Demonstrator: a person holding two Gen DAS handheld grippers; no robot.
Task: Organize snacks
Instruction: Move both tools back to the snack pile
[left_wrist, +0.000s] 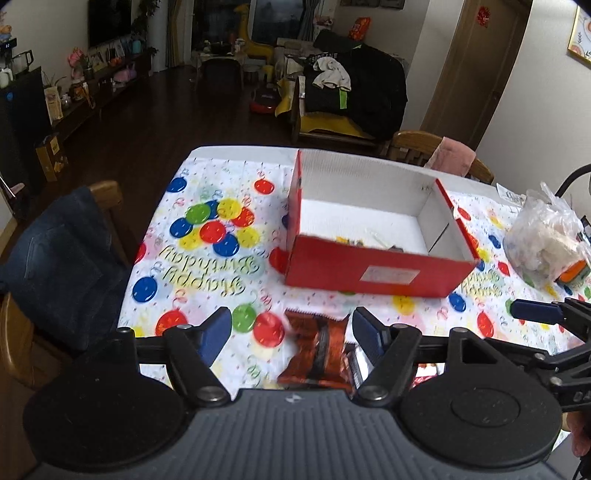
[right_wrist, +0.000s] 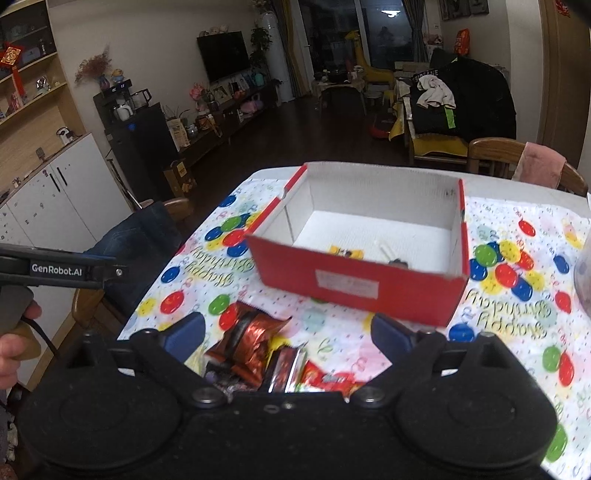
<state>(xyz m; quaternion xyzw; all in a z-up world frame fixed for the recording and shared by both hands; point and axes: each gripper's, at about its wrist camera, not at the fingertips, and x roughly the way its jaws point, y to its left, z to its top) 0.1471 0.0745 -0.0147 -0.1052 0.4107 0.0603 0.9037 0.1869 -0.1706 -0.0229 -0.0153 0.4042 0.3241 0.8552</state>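
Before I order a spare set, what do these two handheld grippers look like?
Both the left gripper and right gripper are matte black, with blue-padded jaws, silver pivot bolts and round ribbed bodies. The left one reads "GenRobot.AI" in white, and a black cable trails from its handle.

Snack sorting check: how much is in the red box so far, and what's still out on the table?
Done: a yellow packet and two more small items lie in the red box. In hand: nothing; the left gripper and right gripper both stand open over loose snacks. Left: the orange-brown packet and a pile of wrappers on the tablecloth.
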